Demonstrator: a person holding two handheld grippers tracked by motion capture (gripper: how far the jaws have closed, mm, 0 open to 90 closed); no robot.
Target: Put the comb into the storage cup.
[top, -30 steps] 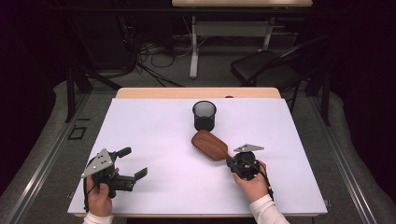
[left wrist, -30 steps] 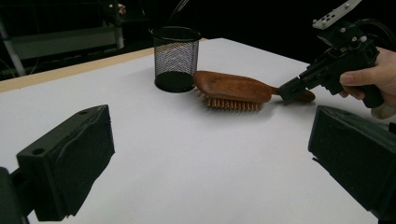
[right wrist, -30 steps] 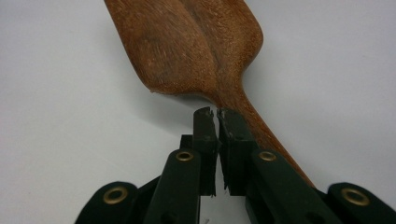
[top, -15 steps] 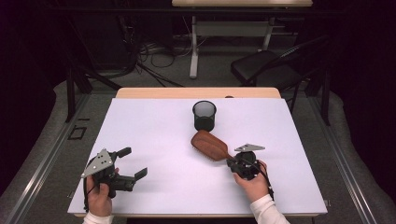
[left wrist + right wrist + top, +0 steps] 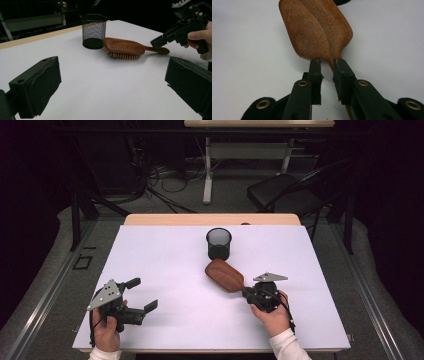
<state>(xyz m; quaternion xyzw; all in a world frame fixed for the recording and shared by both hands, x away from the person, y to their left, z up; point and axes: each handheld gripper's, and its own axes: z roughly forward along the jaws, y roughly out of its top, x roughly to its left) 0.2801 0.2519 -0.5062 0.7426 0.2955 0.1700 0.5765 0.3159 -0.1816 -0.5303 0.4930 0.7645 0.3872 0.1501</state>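
Observation:
A brown wooden hairbrush (image 5: 224,275) lies bristles down on the white table (image 5: 165,255), just in front of a black mesh cup (image 5: 218,243). My right gripper (image 5: 248,292) sits at the brush's handle end. In the right gripper view its jaws have just been opening. They stand a little apart (image 5: 327,62), with the neck of the hairbrush (image 5: 314,27) at their tips and the handle running under the right jaw; the pads do not press on it. My left gripper (image 5: 143,293) rests near the front left of the table, wide open and empty (image 5: 112,85).
In the left gripper view the mesh cup (image 5: 93,31) stands upright right behind the hairbrush (image 5: 123,46), with the right gripper (image 5: 160,42) at the handle's end. A dark chair (image 5: 280,195) and desk legs stand beyond the table's far wooden edge (image 5: 210,219).

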